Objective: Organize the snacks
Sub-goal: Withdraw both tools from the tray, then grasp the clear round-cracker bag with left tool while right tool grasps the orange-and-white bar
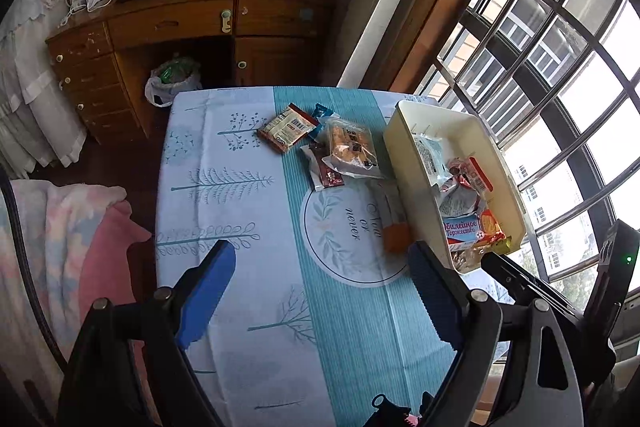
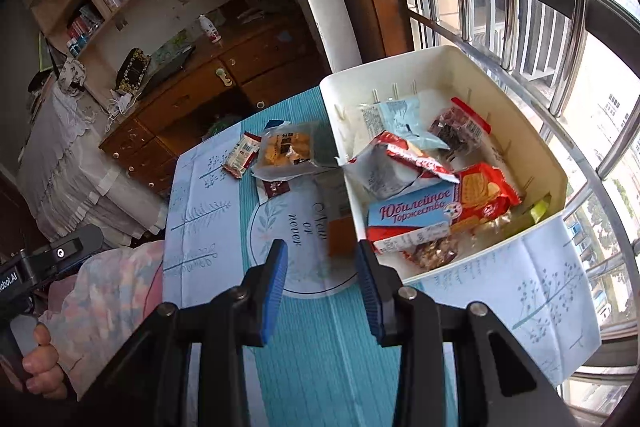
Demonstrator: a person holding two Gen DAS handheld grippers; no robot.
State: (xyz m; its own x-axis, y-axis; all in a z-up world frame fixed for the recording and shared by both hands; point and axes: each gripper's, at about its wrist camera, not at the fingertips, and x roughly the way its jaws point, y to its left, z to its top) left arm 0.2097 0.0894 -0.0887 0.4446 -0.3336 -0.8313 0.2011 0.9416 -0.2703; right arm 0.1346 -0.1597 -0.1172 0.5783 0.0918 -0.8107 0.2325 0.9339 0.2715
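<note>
A cream bin stands at the table's right side, holding several snack packs, among them a blue biscuit pack. Loose on the cloth left of it lie a clear cracker bag, a brown-red packet, a dark small packet and an orange piece by the bin's wall. My left gripper is open and empty above the near cloth. My right gripper is open and empty, by the bin's near corner.
The table carries a blue-and-white patterned cloth. A wooden desk with drawers stands behind it, a plastic bag under it. Barred windows run along the right. A pink blanket lies at the left.
</note>
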